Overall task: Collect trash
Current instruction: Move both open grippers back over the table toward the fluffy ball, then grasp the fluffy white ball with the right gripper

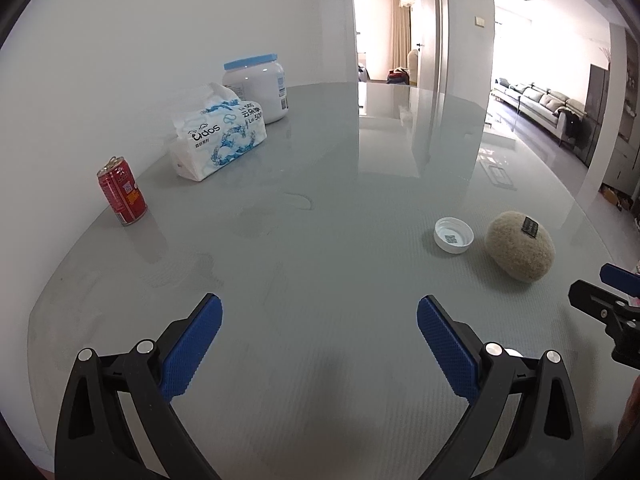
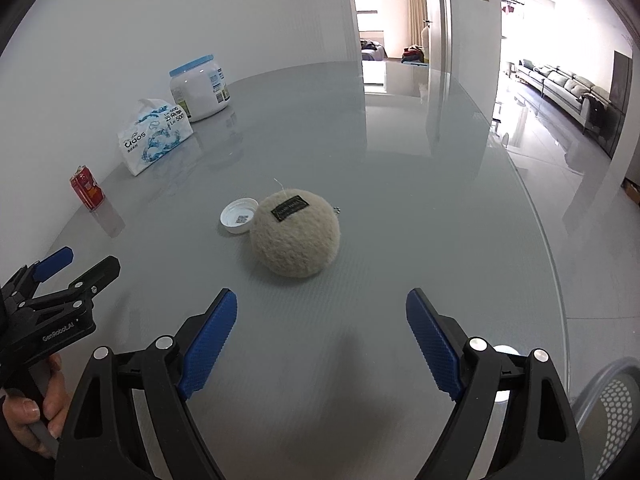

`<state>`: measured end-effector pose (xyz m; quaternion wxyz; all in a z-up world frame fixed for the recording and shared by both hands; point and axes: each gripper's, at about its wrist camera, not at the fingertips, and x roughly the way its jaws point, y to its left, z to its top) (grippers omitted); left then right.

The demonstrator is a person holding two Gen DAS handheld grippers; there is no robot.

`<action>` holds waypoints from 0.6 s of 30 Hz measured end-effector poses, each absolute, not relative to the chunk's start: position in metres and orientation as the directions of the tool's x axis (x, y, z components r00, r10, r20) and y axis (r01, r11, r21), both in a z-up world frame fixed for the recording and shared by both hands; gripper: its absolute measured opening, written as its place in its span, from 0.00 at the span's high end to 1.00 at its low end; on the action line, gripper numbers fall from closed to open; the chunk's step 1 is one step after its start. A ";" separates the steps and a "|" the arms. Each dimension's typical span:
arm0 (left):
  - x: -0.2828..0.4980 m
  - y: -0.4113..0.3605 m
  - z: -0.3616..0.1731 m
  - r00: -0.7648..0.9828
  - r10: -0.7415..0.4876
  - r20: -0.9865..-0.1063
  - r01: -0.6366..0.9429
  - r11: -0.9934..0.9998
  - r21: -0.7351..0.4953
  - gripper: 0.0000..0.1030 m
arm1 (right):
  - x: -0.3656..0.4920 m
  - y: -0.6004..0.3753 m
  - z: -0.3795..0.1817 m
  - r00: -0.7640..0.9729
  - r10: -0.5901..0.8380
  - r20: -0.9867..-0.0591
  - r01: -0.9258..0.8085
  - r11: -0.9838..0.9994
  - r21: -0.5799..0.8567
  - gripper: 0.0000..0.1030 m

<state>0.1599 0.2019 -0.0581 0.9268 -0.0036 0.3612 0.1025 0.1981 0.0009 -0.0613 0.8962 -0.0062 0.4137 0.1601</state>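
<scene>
A red drink can stands upright at the table's left edge by the wall; it also shows in the right wrist view. A white bottle cap lies open side up beside a beige fuzzy ball with a dark label. In the right wrist view the cap touches the ball. My left gripper is open and empty over bare table. My right gripper is open and empty, just short of the ball.
A tissue pack and a white jar with a blue lid stand near the wall. The round glass table ends at a curved right edge. A mesh chair back sits at lower right.
</scene>
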 end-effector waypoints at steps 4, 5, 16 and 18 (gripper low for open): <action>0.162 0.212 -0.061 0.719 0.194 -0.667 -0.201 0.977 0.068 0.07 | 0.220 0.023 -0.068 0.586 0.263 -0.767 -0.299 0.949 0.097 0.20; 0.162 0.213 -0.062 0.718 0.192 -0.669 -0.202 0.977 0.063 0.07 | 0.225 0.026 -0.069 0.580 0.257 -0.773 -0.300 0.950 0.091 0.20; 0.164 0.217 -0.066 0.706 0.121 -0.697 -0.175 0.985 -0.006 0.07 | 0.263 0.056 -0.088 0.550 0.186 -0.814 -0.282 0.959 0.029 0.20; 0.164 0.217 -0.067 0.704 0.112 -0.701 -0.170 0.985 -0.014 0.07 | 0.264 0.058 -0.087 0.561 0.184 -0.807 -0.281 0.959 0.024 0.20</action>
